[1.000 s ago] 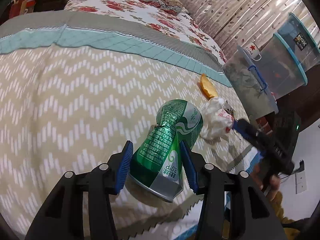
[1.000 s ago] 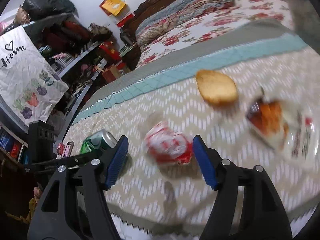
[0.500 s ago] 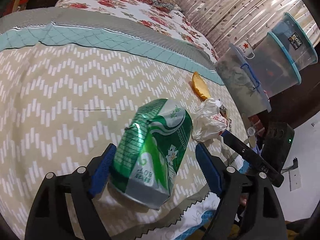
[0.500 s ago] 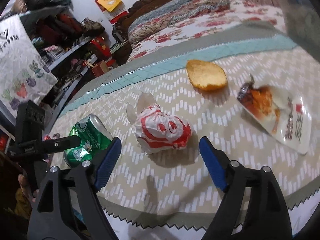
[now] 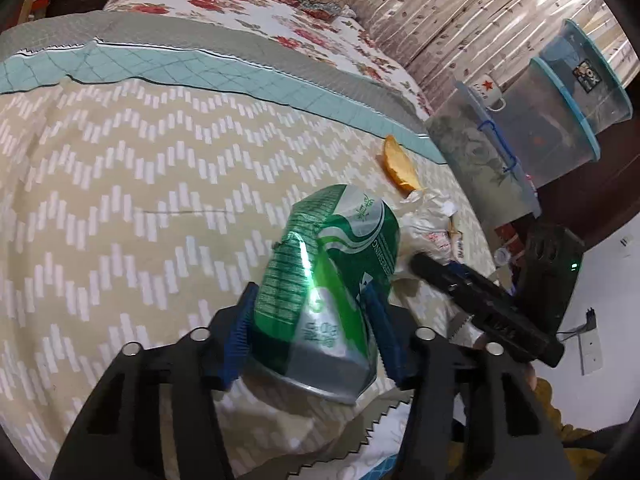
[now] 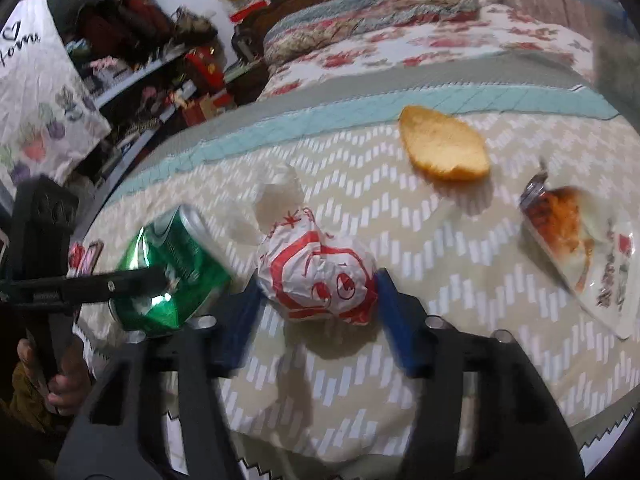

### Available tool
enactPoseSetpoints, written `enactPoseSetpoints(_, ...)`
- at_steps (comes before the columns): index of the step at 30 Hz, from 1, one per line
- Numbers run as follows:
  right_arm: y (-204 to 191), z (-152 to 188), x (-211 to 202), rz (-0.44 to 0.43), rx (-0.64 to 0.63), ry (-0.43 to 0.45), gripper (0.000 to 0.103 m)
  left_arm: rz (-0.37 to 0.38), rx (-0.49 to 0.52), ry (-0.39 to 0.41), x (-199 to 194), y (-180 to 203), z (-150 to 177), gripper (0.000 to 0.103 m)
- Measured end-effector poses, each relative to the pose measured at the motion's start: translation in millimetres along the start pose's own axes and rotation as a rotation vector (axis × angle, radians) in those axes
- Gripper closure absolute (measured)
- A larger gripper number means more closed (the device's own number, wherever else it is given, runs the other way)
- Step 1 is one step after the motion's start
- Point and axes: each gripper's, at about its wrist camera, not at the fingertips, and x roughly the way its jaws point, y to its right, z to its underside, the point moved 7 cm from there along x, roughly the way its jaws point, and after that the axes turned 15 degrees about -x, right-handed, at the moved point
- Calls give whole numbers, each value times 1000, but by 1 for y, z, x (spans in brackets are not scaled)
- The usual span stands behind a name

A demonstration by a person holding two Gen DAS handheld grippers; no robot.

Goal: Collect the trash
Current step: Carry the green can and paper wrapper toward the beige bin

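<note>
A crushed green can [image 5: 332, 280] lies on the zigzag bedspread [image 5: 120, 200]. My left gripper [image 5: 316, 320] is shut on the can, both blue pads against its sides; the can also shows in the right wrist view [image 6: 172, 272]. A crumpled white-and-red wrapper [image 6: 320, 276] sits between the blue pads of my right gripper [image 6: 320, 300], which has closed around it and touches it on both sides. A piece of bread [image 6: 444, 150] and a snack packet [image 6: 580, 256] lie further right on the bed.
Clear plastic storage boxes [image 5: 520, 148] stand by the bed's right edge, under a curtain. The bed's near edge is just below both grippers. Shelves with bags and clutter [image 6: 132, 52] are at the far left. Floral quilts [image 6: 400, 32] cover the far half of the bed.
My left gripper opened, then closed on the can again. My right gripper moved forward and closed around the wrapper.
</note>
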Motion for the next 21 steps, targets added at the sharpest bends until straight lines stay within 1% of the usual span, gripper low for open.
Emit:
enactPoseSetpoints(2,-5,2,-5,6,-15,11,52,-9,30,4,0,6,5,54)
enactPoseSetpoints(5,-14,8,-17,21,-54,33,53,17,59,-15,2,20,14,54)
enactPoseSetpoints(7,-17,17,-30,58,-80,47,53,18,85,-17,3,30,18,54)
enactPoseSetpoints(9,-17,26,-42,78,-77,59,54,32,102,-28,5,38,23,55)
enactPoseSetpoints(12,-6,41,-65,99,-44,88,54,54,130,-59,11,54,31,55)
enactPoseSetpoints(18,20,71,-107,183,18,136,54,36,248,-132,41,94,57,55)
enactPoseSetpoints(21,37,86,-115,216,46,127,54,21,294,-177,61,109,69,55)
